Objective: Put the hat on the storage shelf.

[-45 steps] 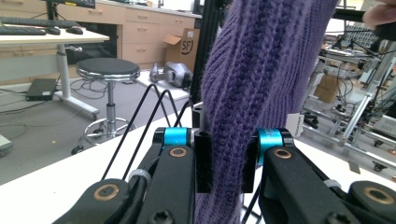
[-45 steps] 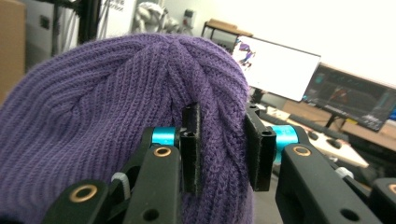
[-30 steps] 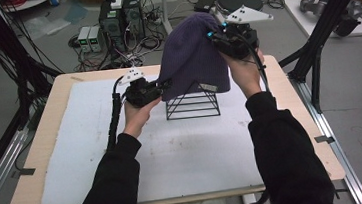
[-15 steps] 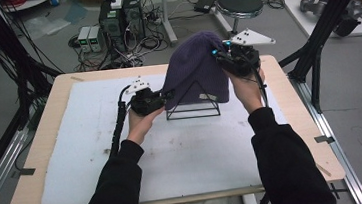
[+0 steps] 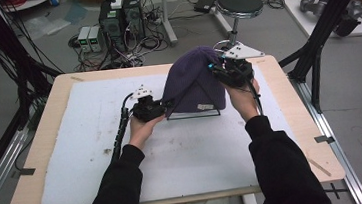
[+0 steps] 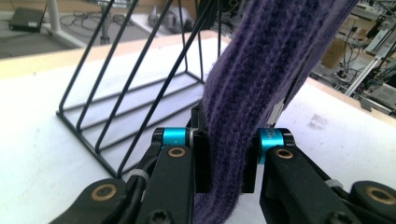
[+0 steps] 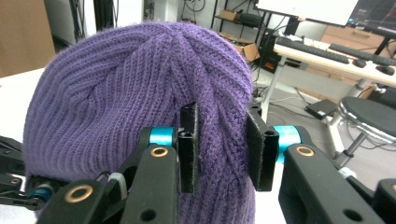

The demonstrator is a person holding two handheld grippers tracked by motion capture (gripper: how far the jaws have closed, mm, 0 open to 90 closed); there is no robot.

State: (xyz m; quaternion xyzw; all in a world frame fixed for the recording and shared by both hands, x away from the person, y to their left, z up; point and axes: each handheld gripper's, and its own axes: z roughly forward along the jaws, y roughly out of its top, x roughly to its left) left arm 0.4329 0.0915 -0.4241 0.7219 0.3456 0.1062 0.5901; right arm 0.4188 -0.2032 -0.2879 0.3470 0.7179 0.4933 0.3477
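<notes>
draping over the black wire rack on the white mat, the purple knit beanie is pinched at its lower edge by the left gripper and near its crown by the right gripper.

It was a lab or workshop: computer towers and tangled cables lay on the floor beyond the table.
</notes>
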